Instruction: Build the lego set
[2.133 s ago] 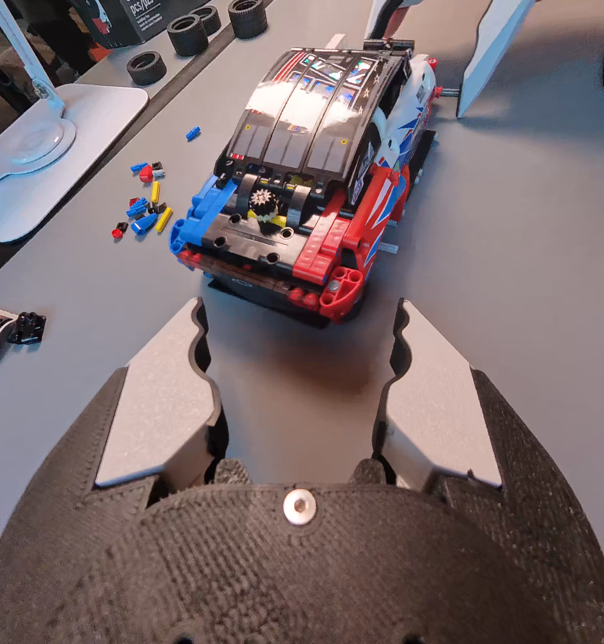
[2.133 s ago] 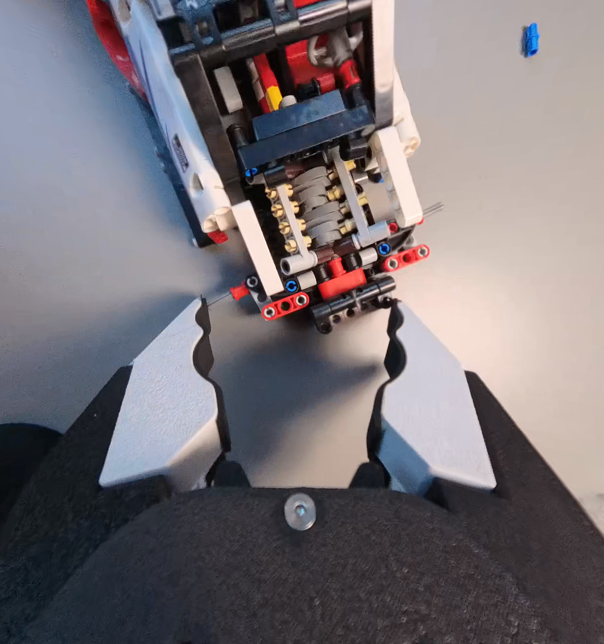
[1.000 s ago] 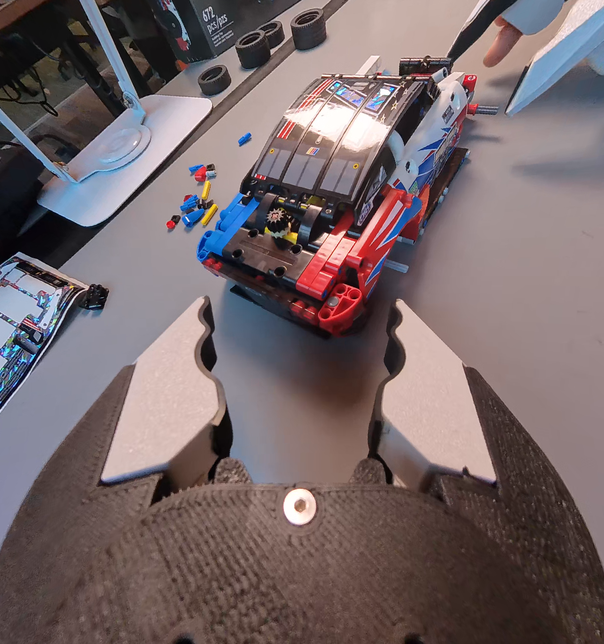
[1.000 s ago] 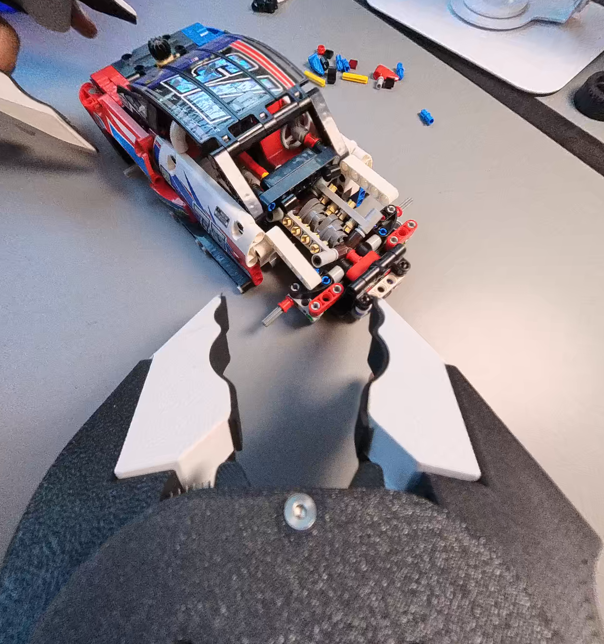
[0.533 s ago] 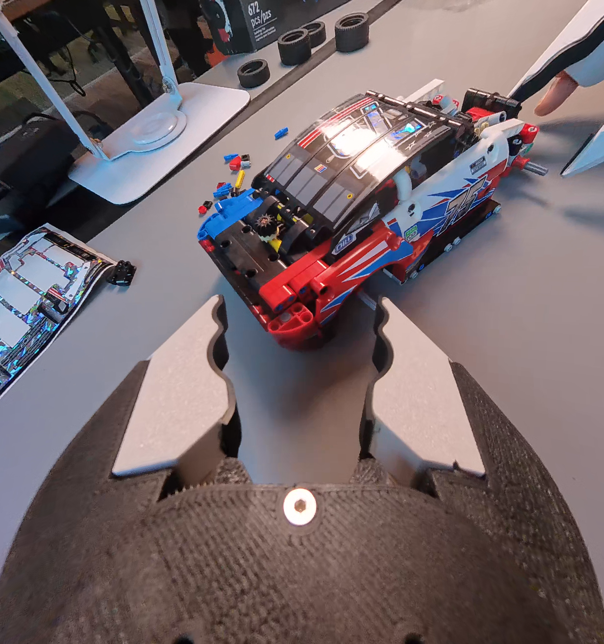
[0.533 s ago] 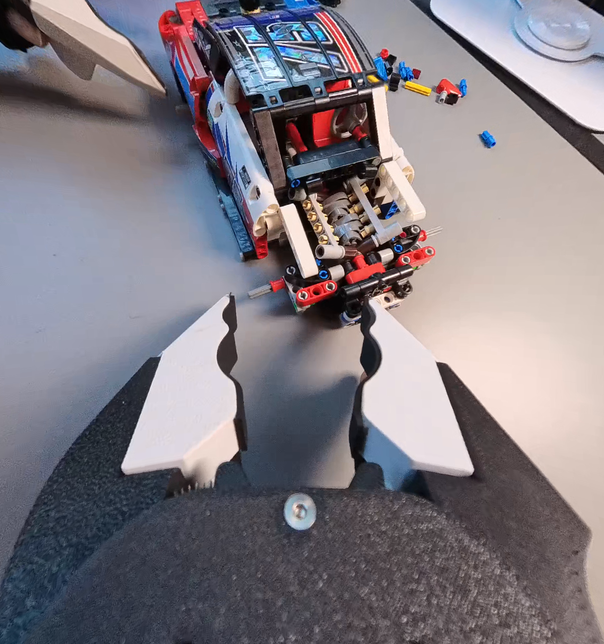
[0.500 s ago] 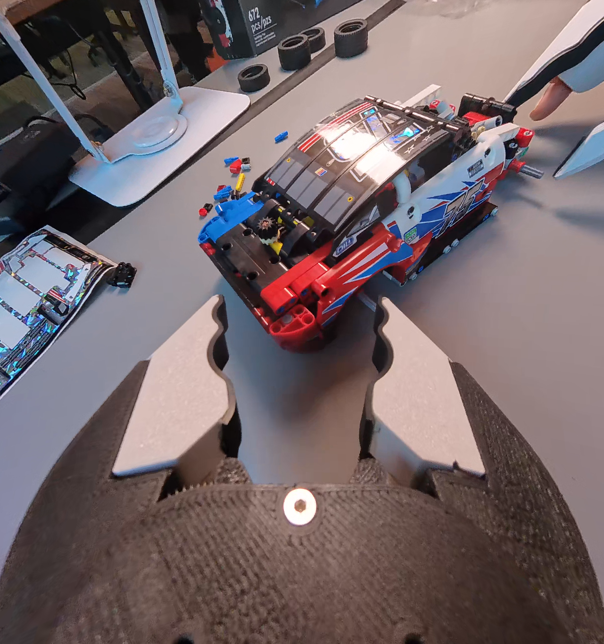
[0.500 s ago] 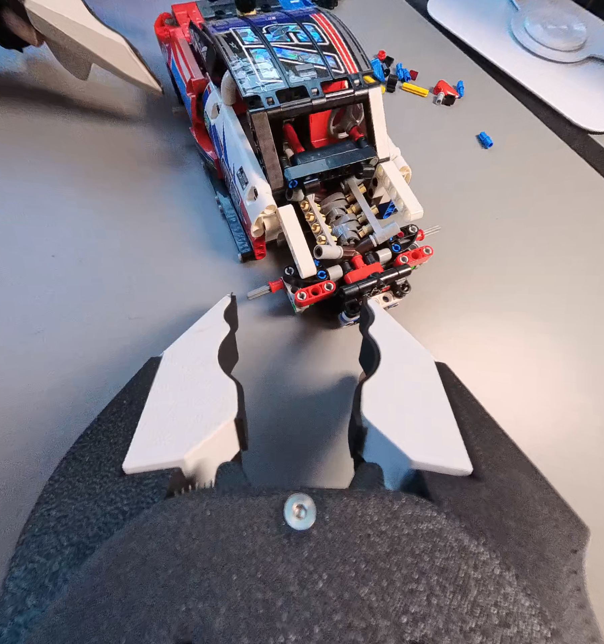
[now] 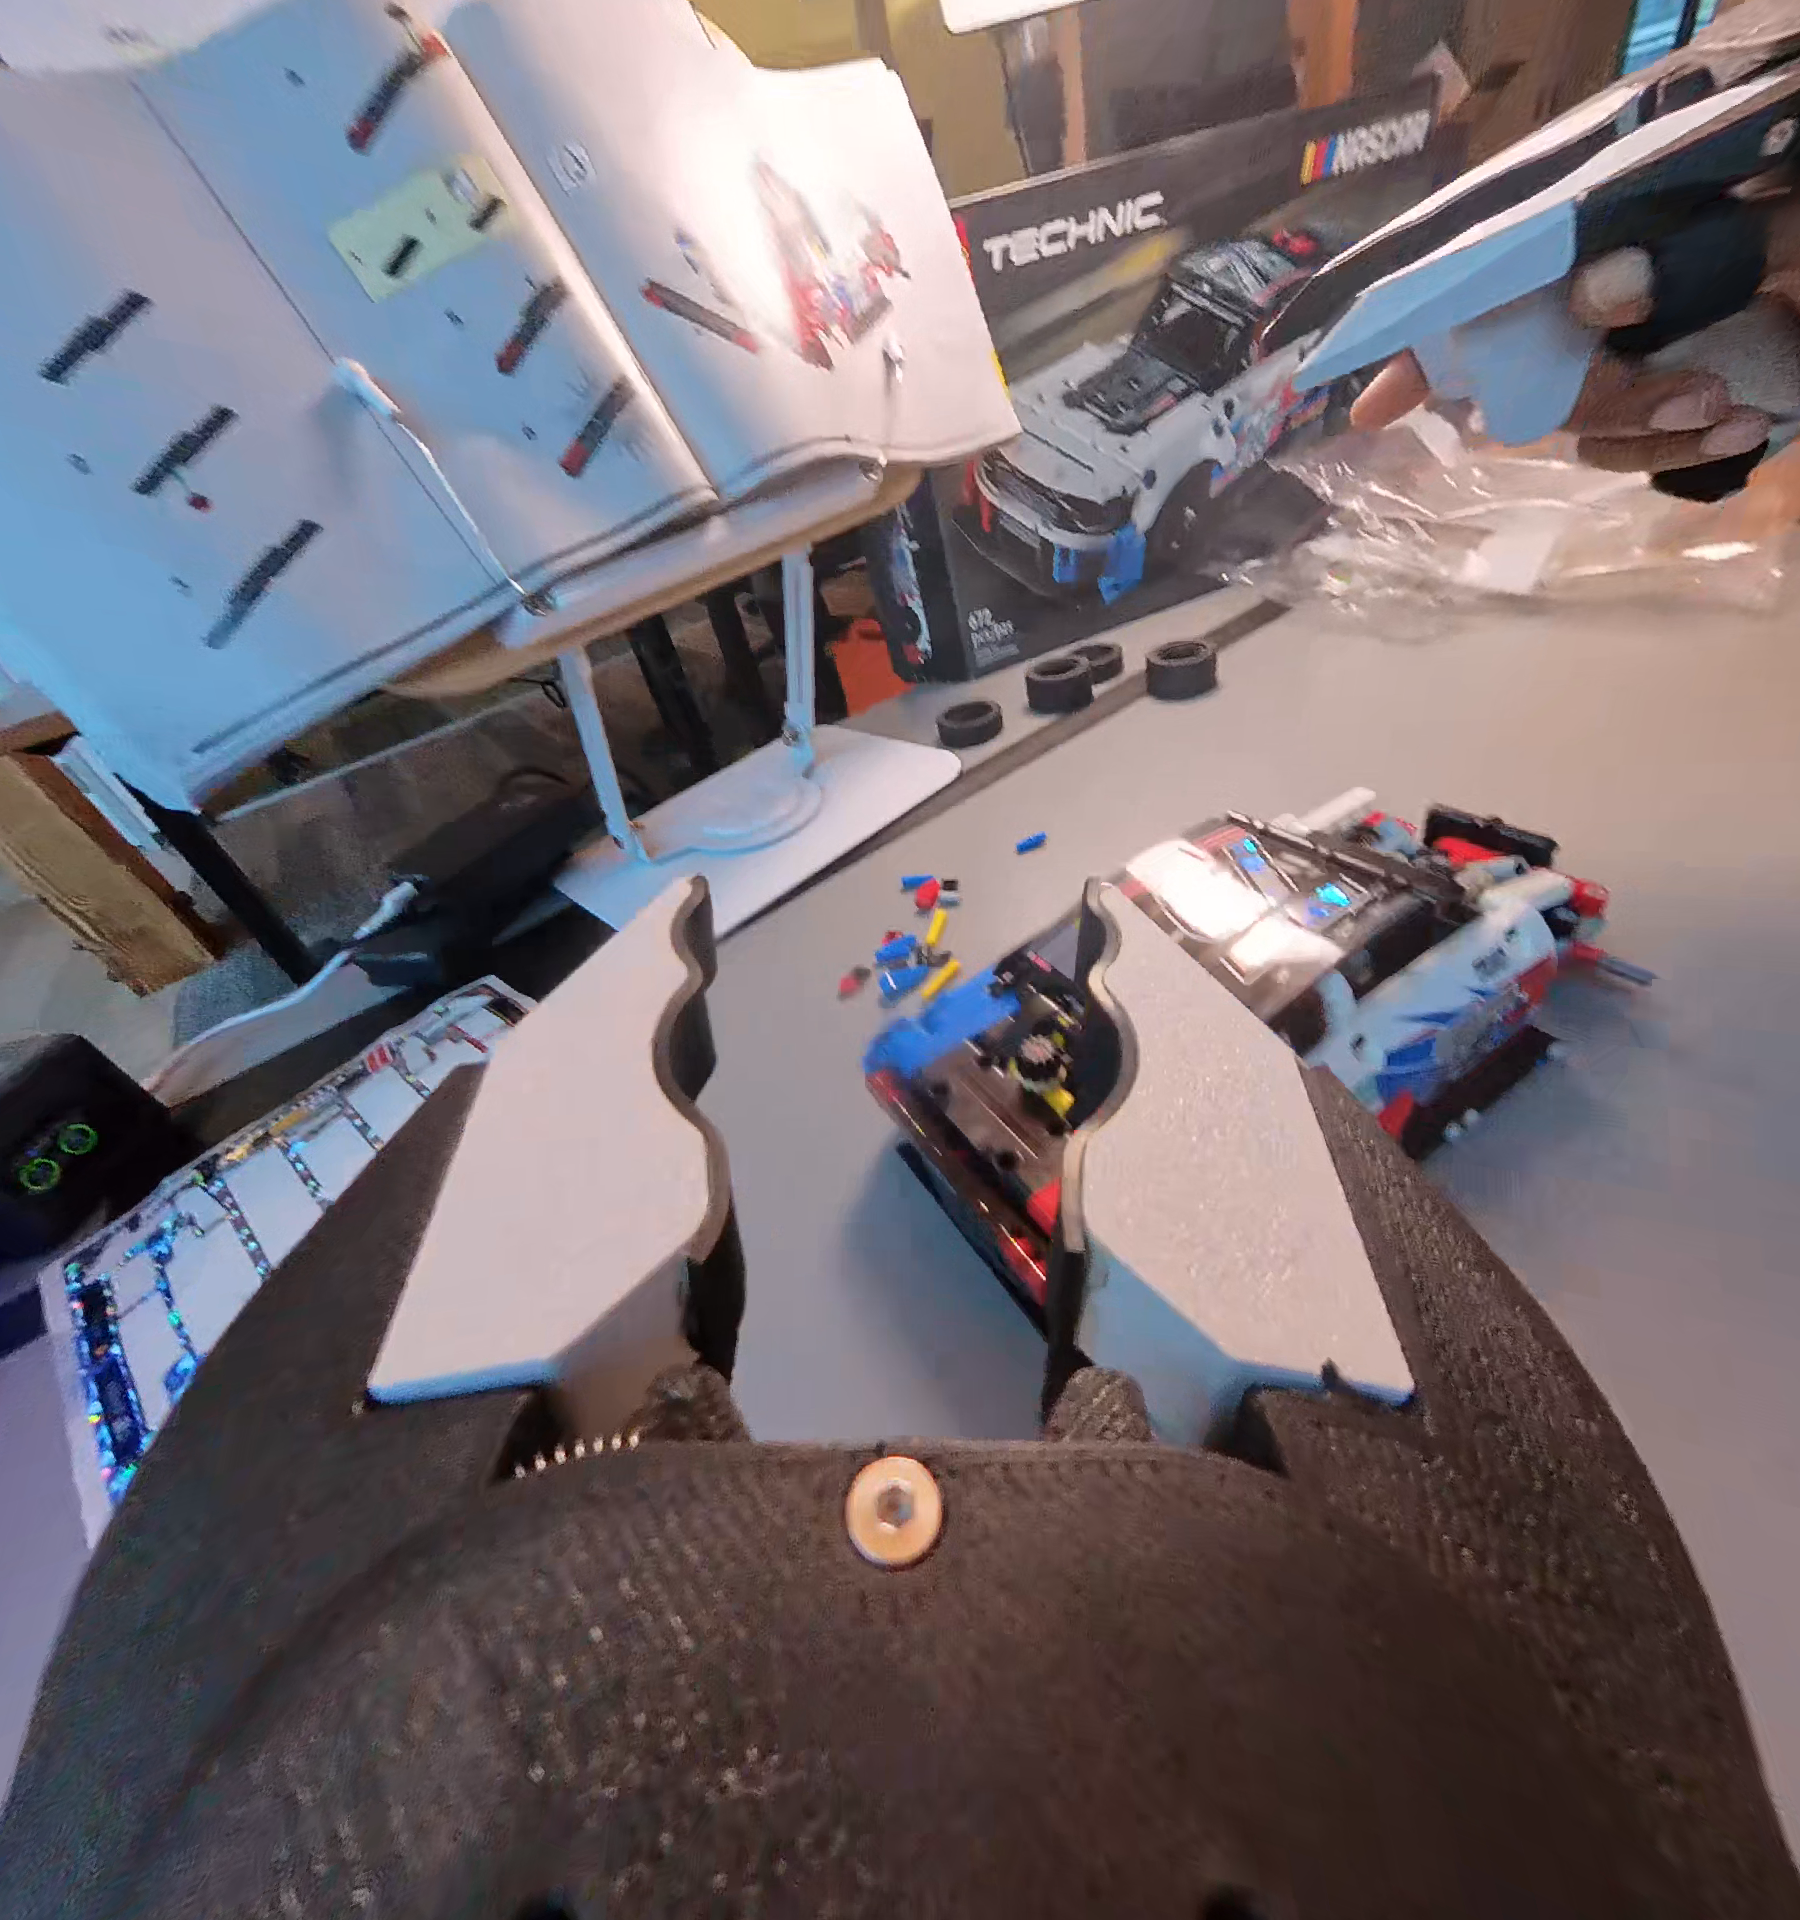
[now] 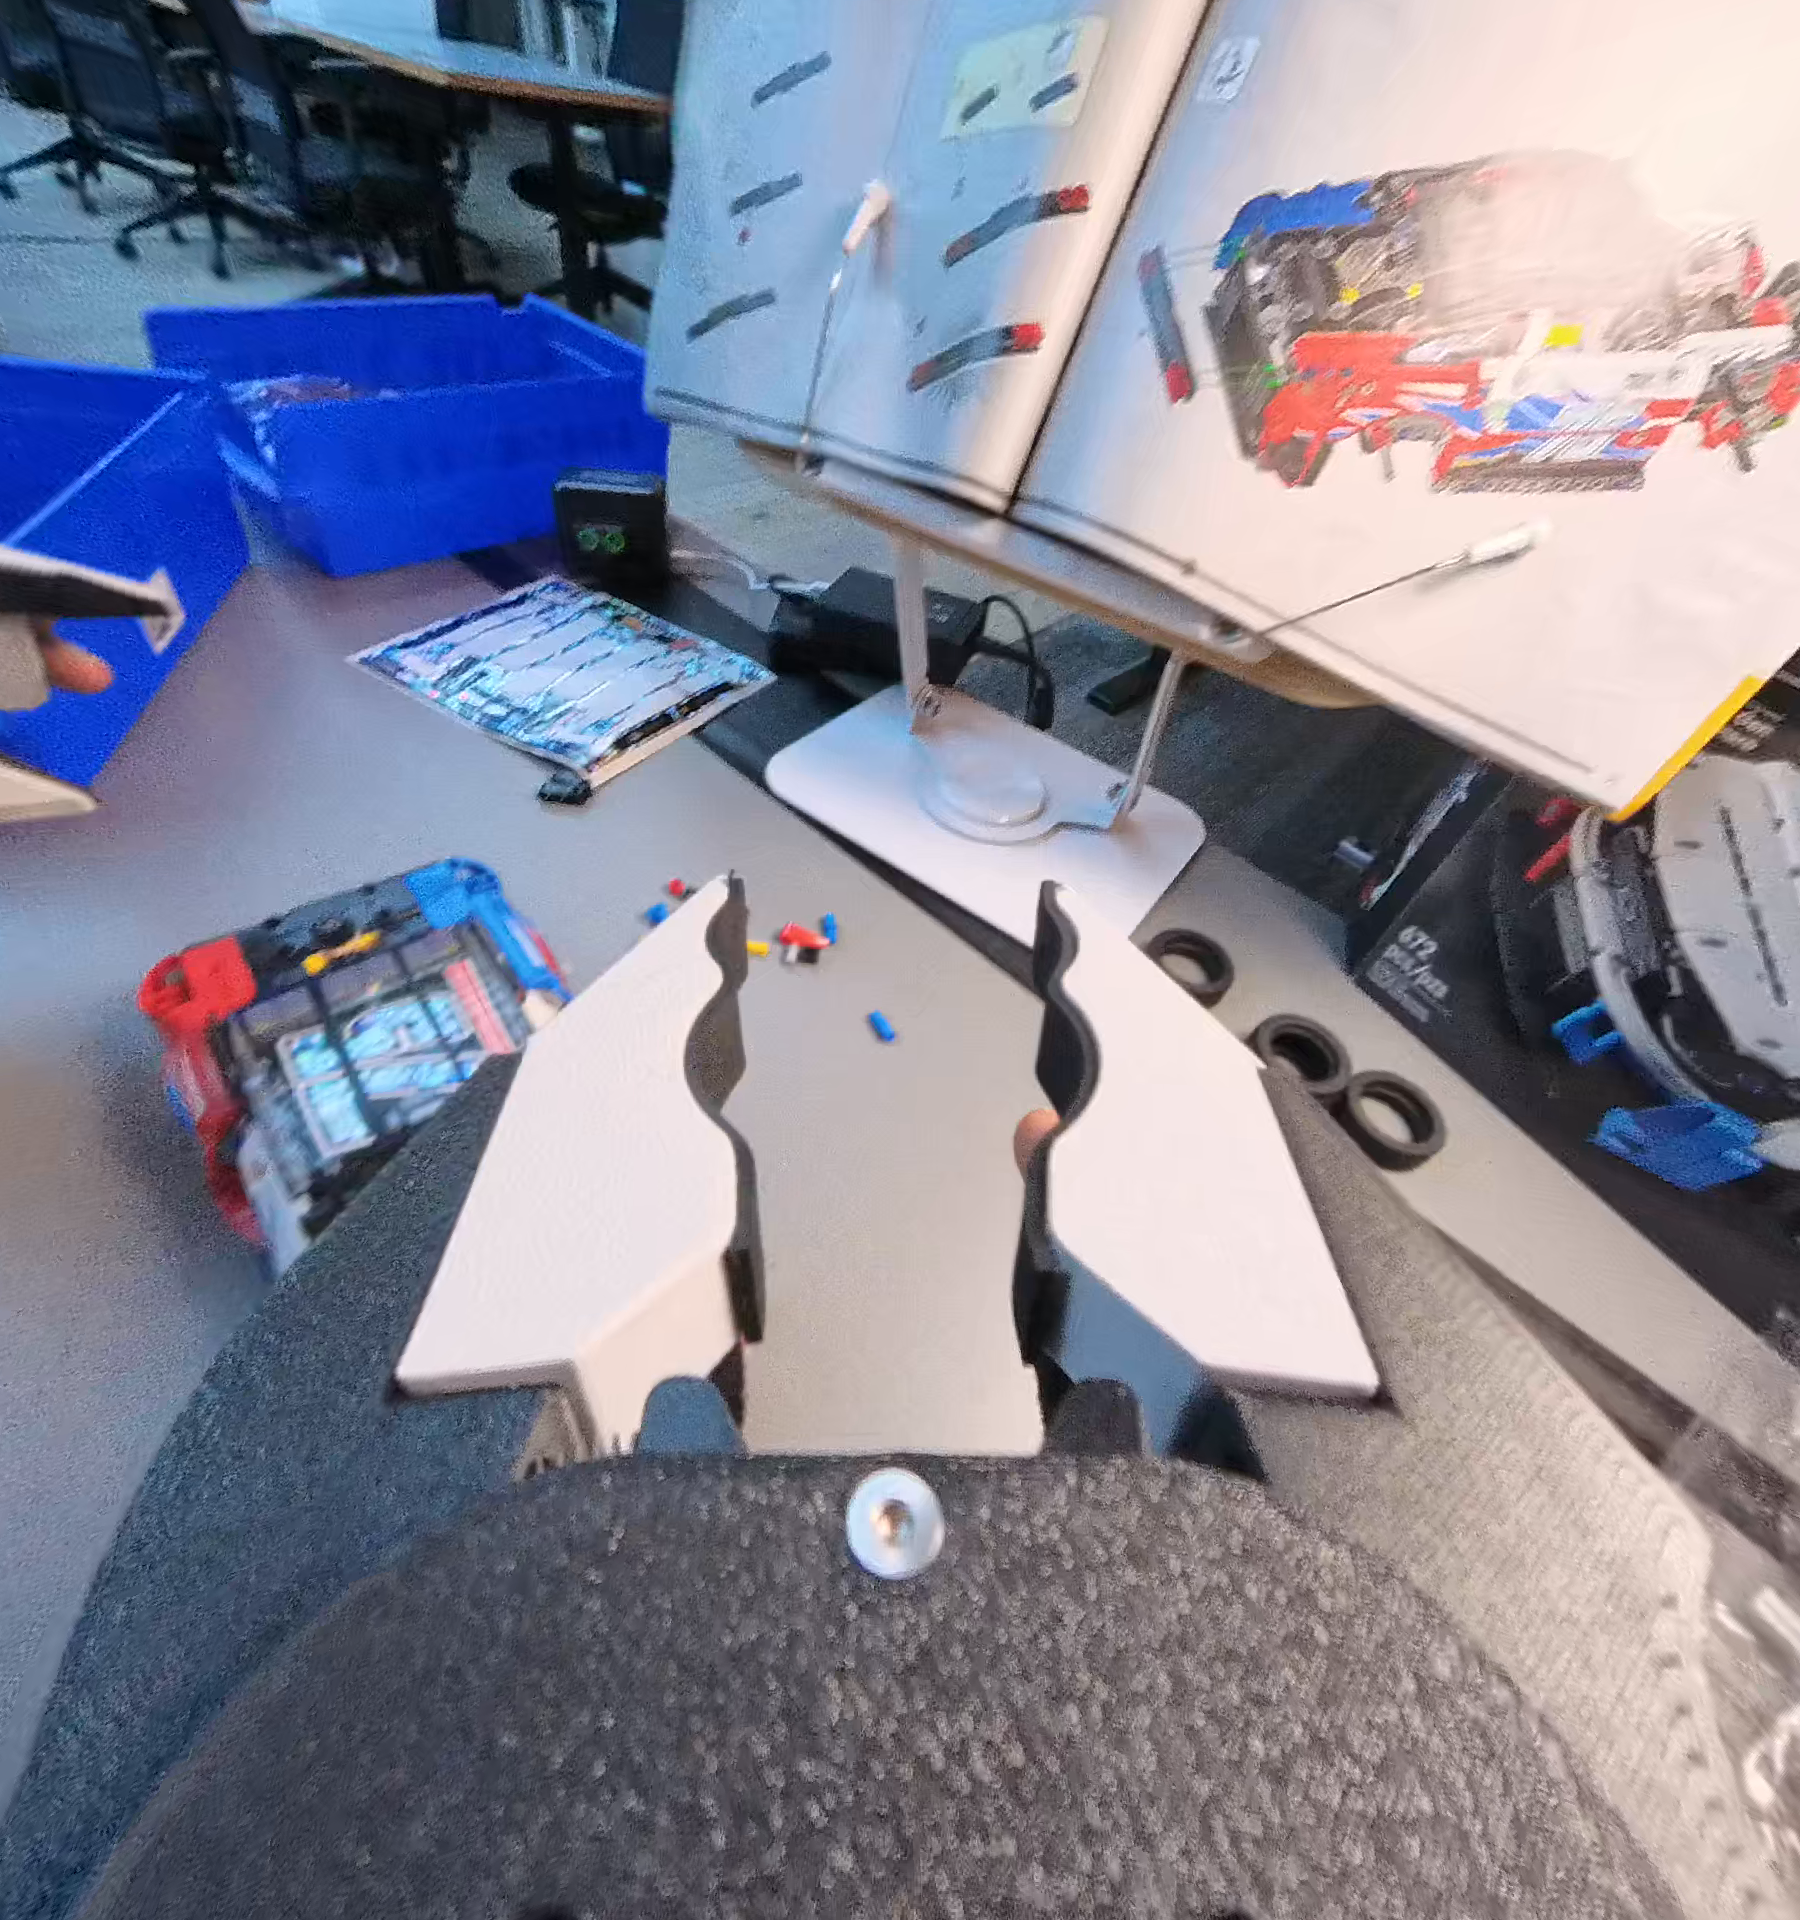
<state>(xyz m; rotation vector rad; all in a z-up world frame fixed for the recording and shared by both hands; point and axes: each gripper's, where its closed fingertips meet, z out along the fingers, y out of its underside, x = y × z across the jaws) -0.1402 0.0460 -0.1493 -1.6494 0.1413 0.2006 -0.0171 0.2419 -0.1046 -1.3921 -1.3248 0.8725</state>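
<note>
The lego car point(image 9: 1280, 997) sits out on the grey worktop point(image 9: 1654, 1299), well in from the back edge, and looks mostly built: black roof with shiny stickers, white, red and blue side panels, a blue and red end facing the left gripper point(image 9: 891, 914). What is left, judging from the scene, is the wheels at least. Four black tyres point(image 9: 1067, 681) lie loose along the back edge of the worktop by the set's box point(image 9: 1135, 416), and the car rests low on its chassis with no wheels that I can see. A scatter of small loose pieces point(image 9: 911, 951) (blue, red and yellow pins, by the look of them) lies between the car and the white stand base point(image 9: 771, 810) that carries the open instruction booklet point(image 10: 1395, 343). A sticker sheet point(image 10: 563, 665) lies toward the left edge.

Neither gripper is touching the car. The left gripper hangs above the worktop with its fingers spread and nothing between them; the car's near end shows just past and partly behind its right-hand finger. The right gripper point(image 10: 891, 904) is likewise parted and empty, raised, with the car point(image 10: 345, 1039) off to its left and lower down, and the loose pieces point(image 10: 792, 935) just beyond its fingertips. The tyres point(image 10: 1301, 1049) lie to its right, near the back edge
</note>
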